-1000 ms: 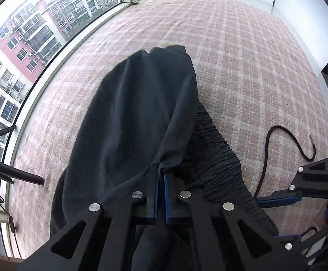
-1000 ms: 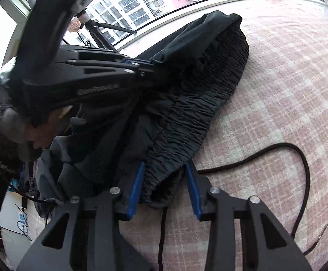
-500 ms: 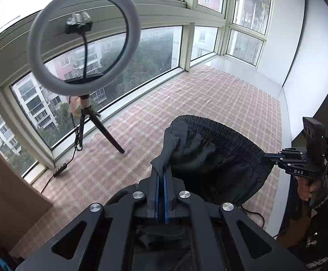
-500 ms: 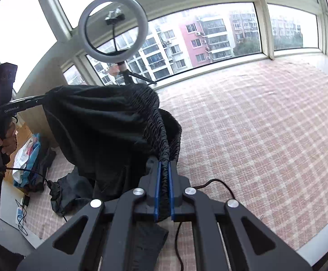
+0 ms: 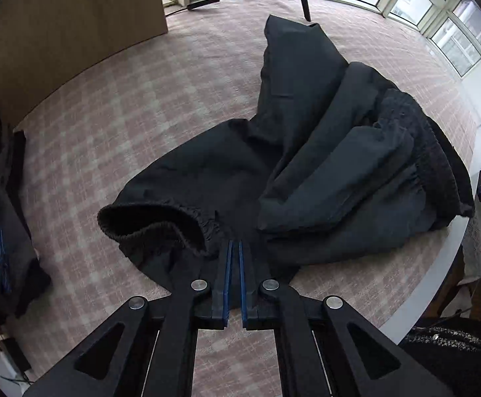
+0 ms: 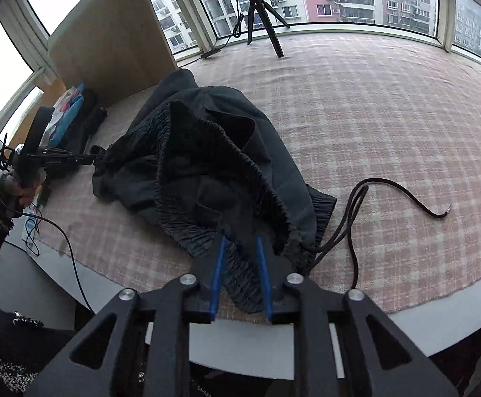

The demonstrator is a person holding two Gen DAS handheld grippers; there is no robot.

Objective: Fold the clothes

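Black trousers (image 5: 306, 165) with an elastic waistband (image 6: 207, 165) lie crumpled on the pink checked cloth (image 5: 124, 115) over the table. My left gripper (image 5: 235, 248) is shut, pinching the fabric just beside a cuffed opening (image 5: 148, 221). In the right wrist view, the left gripper (image 6: 93, 158) holds the garment's far left edge, a hand behind it. My right gripper (image 6: 240, 251) is at the near edge, its jaws opening. The gathered waistband lies loose between its blue pads (image 6: 217, 264). The black drawstring (image 6: 356, 205) trails to the right.
A ring-light tripod (image 6: 263, 16) stands by the windows at the back. A wooden panel (image 6: 108, 49) rises at the back left, with a heap of other clothes (image 5: 2, 215) below it. The white table edge (image 6: 439, 324) runs close by, and a thin cable (image 6: 71, 248) hangs over it.
Half a second ago both grippers held the trousers up in the air by the waistband. Now the trousers are down on the cloth and the right jaws have parted.
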